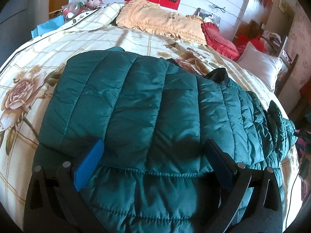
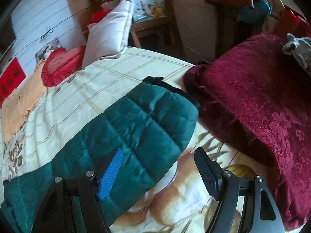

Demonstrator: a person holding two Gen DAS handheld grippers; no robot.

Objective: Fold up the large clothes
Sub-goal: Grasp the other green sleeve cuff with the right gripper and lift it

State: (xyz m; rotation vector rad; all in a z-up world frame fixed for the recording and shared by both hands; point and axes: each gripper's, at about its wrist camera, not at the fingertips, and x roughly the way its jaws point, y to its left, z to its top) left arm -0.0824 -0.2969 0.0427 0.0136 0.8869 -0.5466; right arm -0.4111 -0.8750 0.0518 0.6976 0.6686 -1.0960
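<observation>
A dark teal quilted puffer jacket lies spread on the floral bed sheet, back side up, its hem toward me. My left gripper is open, its fingers spread wide just above the jacket near the hem. In the right wrist view a teal sleeve with a black cuff lies across the sheet. My right gripper is open, its left finger over the sleeve, its right finger over bare sheet.
An orange frilled pillow, a red heart cushion and a white pillow lie at the headboard. A dark red velvet cushion lies right of the sleeve. A wooden chair stands beside the bed.
</observation>
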